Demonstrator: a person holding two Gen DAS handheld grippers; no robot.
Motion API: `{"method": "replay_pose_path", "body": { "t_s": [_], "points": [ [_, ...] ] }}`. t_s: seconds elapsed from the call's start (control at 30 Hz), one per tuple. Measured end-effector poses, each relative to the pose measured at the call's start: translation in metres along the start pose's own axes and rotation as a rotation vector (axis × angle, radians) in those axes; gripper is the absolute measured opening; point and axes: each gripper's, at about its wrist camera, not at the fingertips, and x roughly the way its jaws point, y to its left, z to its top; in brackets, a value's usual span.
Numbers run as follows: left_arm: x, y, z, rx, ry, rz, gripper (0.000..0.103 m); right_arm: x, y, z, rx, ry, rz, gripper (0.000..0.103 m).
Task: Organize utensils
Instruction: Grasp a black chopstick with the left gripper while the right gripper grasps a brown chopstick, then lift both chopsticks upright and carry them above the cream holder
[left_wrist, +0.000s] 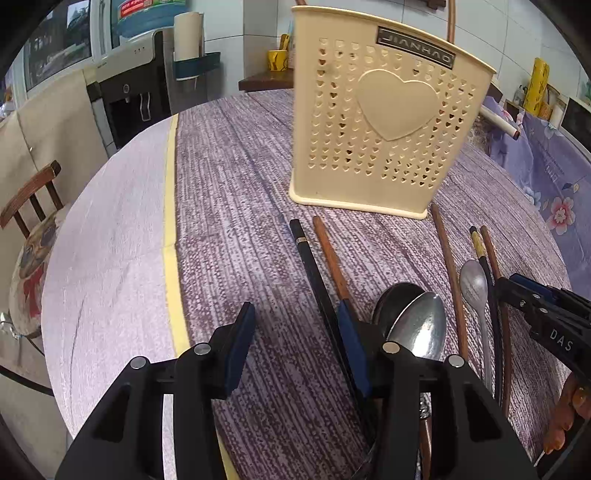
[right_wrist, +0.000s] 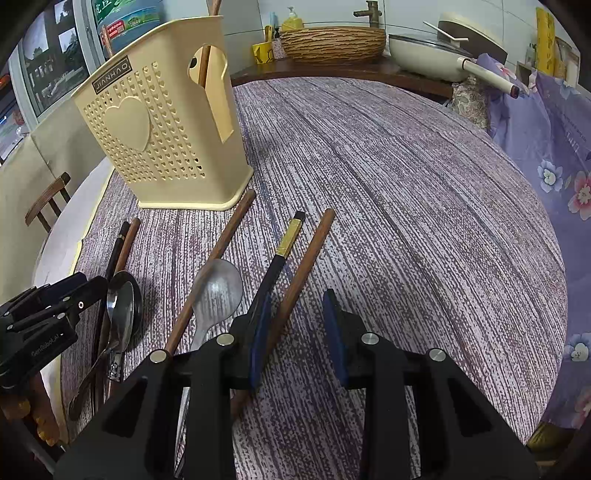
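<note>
Home kitchen: water dispenser (left_wrist: 129, 92), basin (right_wrist: 332, 42).

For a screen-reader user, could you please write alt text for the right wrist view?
The right gripper hangs open over a purple tablecloth, a brown chopstick lying between its fingers. Spoons and more chopsticks lie to the left, before a cream utensil holder.

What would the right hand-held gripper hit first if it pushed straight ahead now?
Most likely the brown chopstick lying between its open fingers on the tablecloth. The right hand-held gripper points steeply down, so depth is uncertain.
</note>
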Motion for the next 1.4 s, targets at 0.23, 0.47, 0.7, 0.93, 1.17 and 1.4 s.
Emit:
{"method": "replay_pose_path", "body": {
  "t_s": [0.23, 0.47, 0.7, 0.93, 1.17, 1.4],
  "points": [
    [0.009, -0.006, 0.013, 0.007, 0.026, 0.025, 0.045, 0.006, 0.003, 0.008, 0.017, 0.001, -0.002, 0.029],
    [0.021, -0.01, 0.027, -0.005, 0.03, 0.069, 0.028, 0.019, 0.004, 0.026, 0.042, 0.002, -0.034, 0.018],
    [0.024, -0.011, 0.032, -0.019, 0.033, 0.082, 0.011, 0.028, 0.001, 0.038, 0.069, -0.001, -0.041, 0.011],
    [0.029, 0.003, 0.042, -0.08, 0.047, 0.029, 0.009, 0.032, -0.013, 0.046, 0.127, 0.002, 0.013, 0.01],
    [0.032, 0.015, 0.047, -0.15, 0.045, -0.02, 0.009, 0.033, -0.02, 0.047, 0.165, -0.001, 0.059, 0.01],
    [0.017, 0.023, 0.05, -0.193, -0.028, -0.054, 0.008, 0.024, -0.023, 0.045, 0.179, -0.053, 0.093, 0.009]
  ]
}}
